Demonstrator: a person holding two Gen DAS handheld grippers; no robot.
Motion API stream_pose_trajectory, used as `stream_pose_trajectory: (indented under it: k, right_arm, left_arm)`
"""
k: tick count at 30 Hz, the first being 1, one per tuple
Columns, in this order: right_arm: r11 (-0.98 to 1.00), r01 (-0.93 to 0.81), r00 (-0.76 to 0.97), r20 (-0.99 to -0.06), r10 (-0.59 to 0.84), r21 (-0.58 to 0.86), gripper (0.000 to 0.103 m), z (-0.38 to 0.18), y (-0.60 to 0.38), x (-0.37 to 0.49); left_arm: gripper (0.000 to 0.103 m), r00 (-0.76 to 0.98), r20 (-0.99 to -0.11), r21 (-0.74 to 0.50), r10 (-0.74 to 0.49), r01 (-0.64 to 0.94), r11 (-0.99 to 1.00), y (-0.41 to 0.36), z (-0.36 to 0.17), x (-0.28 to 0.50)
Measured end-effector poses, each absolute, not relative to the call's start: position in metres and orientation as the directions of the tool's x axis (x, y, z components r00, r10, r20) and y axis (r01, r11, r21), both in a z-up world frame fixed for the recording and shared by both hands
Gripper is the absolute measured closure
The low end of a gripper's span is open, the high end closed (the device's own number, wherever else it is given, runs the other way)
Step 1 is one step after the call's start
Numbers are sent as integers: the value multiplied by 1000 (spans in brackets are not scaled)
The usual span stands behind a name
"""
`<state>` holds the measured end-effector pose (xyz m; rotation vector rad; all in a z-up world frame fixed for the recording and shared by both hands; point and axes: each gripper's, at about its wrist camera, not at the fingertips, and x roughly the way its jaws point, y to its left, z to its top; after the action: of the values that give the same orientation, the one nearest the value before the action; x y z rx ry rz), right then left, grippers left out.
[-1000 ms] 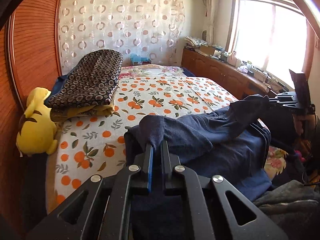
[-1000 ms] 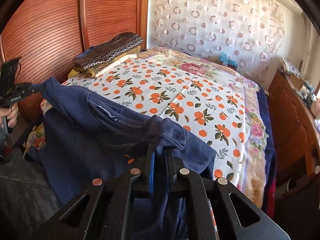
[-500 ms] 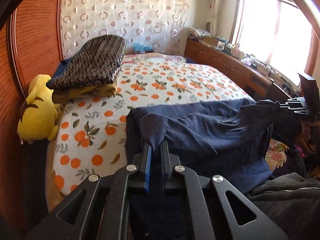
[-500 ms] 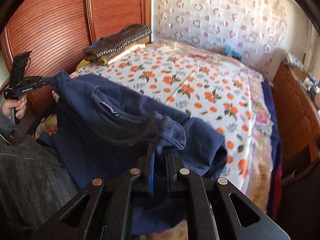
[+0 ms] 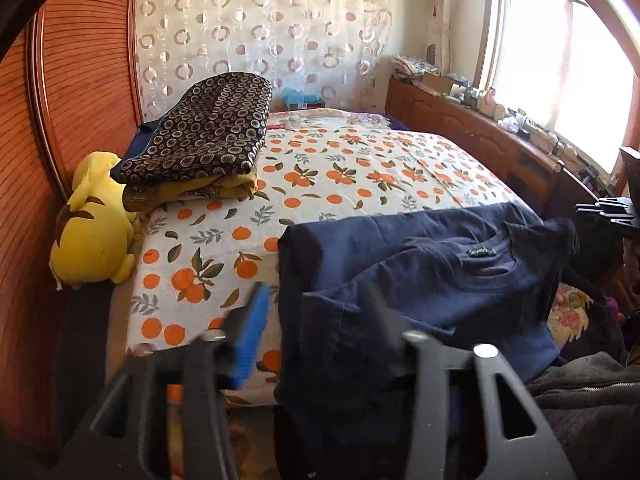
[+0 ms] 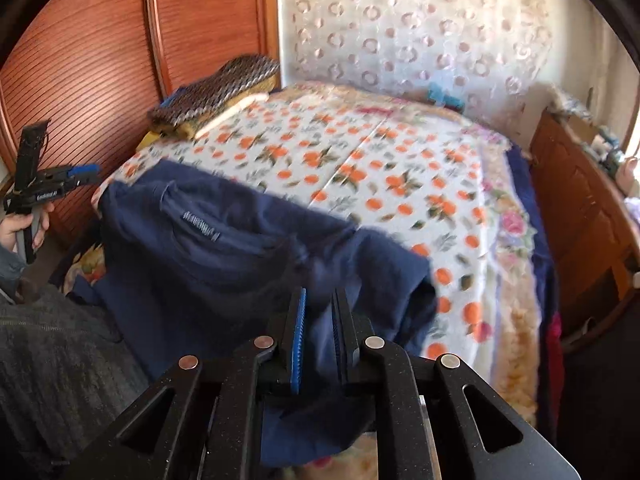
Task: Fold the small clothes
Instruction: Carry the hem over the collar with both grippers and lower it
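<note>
My left tongs (image 5: 316, 316) have just been spreading, and their fingers now stand wide apart with the shoulder of the navy T-shirt (image 5: 436, 276) lying loose between them, no longer pinched. My right tongs (image 6: 318, 320) have just been easing apart too; cloth hangs between their narrow gap, but blur keeps me from telling whether the pads (image 6: 298, 336) press it. The shirt is draped over the near edge of the bed (image 5: 360, 168), collar up. A folded patterned blanket (image 5: 208, 128) sits far left, beside a yellow plush toy (image 5: 92, 232).
</note>
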<state>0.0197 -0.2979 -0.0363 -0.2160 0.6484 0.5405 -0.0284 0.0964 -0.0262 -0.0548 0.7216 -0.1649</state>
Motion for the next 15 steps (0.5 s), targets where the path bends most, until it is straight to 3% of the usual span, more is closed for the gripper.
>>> stream_pose_trajectory:
  k: [2,3,8,15]
  right_arm:
    - [850,-525,693,-594,408,-29,82,-29,-302,16]
    - [858,-513,709,-580,401,-34,75,-25,-304,16]
    - [876,-478,748,-552,368,-64,63,-27,-299,22]
    - [894,-447,743,-568,353,-29,58,-55,-287,58]
  left_arm:
    - [29,735,-648,-145,-201,140,979,99,-29,-22]
    - [27,726,-651,-169,-222,146,975,101,-31,-15]
    - [27,704,-675,-184,-222,131,974,105,-44,20]
    - [27,701,-690,-140,-180,115,983,107,-48,58]
